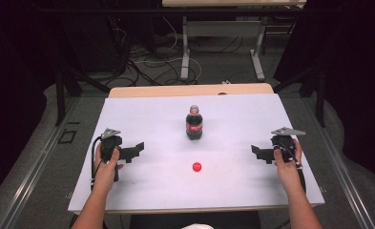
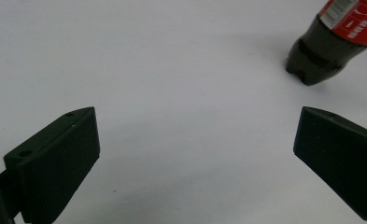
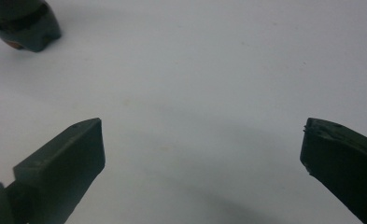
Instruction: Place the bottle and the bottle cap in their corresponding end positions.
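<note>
A dark cola bottle (image 1: pixel 194 123) with a red label stands upright at the middle of the white table (image 1: pixel 142 109), with no cap on its neck. A small red cap (image 1: pixel 197 166) lies on the table in front of it. My left gripper (image 1: pixel 136 149) rests low at the table's left, open, with nothing between its jaws; the bottle's base (image 2: pixel 317 63) shows at the upper right of the left gripper view. At the table's right my right gripper (image 1: pixel 257 152) is open and empty, and the bottle's base (image 3: pixel 24 25) shows at the upper left of the right gripper view.
Beyond the table's wooden far edge (image 1: pixel 190 89) stand the metal legs of another desk (image 1: pixel 185 47) amid floor cables. Dark curtains close in both sides.
</note>
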Demonstrator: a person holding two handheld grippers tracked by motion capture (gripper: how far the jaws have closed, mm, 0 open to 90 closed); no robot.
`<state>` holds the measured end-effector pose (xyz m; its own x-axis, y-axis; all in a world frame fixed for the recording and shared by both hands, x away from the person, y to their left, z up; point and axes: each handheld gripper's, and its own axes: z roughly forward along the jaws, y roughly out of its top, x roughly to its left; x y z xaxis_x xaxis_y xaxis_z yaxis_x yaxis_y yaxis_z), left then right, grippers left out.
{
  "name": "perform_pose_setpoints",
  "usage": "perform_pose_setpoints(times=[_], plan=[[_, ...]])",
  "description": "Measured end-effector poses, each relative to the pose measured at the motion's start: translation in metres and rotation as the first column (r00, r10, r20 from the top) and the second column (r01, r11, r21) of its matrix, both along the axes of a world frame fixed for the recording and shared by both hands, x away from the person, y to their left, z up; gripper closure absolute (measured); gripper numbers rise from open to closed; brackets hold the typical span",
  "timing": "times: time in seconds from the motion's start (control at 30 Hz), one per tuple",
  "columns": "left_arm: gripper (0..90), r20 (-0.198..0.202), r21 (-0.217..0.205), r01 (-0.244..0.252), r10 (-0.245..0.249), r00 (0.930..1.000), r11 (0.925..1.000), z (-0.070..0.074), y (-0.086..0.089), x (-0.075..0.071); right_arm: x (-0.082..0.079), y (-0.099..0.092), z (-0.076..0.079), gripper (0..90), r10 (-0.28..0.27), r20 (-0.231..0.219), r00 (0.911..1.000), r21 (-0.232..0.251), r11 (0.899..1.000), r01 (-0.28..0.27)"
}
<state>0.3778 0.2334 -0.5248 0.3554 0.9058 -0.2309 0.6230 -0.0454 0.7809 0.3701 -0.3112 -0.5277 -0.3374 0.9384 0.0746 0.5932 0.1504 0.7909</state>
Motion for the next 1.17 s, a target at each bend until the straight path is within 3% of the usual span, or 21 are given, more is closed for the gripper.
perform_pose_setpoints(times=[0.3,0.5,0.63,0.83,0.93,1.17], plan=[[0.7,-0.018,0.031,-0.032,0.032,0.9993,0.9990,-0.010,0.009,0.003,0.002,-0.014,-0.020,0.0,-0.082,-0.025,0.9963,0.008,0.997,0.083],[0.7,-0.032,0.041,-0.040,0.041,0.9986,0.9984,-0.014,0.010,0.005,0.003,-0.011,-0.027,0.0,-0.058,-0.043,0.9974,-0.020,0.998,0.057],[0.7,-0.050,0.047,-0.040,0.042,0.9979,0.9981,-0.016,0.011,0.006,0.003,-0.008,-0.029,0.0,-0.065,-0.044,0.9970,-0.009,0.998,0.064],[0.7,-0.051,0.040,-0.042,0.044,0.9978,0.9983,-0.018,0.011,0.006,0.004,-0.001,-0.031,0.0,-0.045,-0.051,0.9977,-0.021,0.999,0.044],[0.7,-0.058,0.016,-0.047,0.048,0.9971,0.9988,-0.018,0.011,0.006,0.004,0.001,-0.032,0.0,-0.026,-0.051,0.9984,-0.032,0.999,0.025],[0.7,-0.055,0.027,-0.040,0.041,0.9976,0.9988,-0.018,0.011,0.007,0.003,0.007,-0.030,0.0,-0.015,-0.050,0.9987,-0.034,0.999,0.013]])
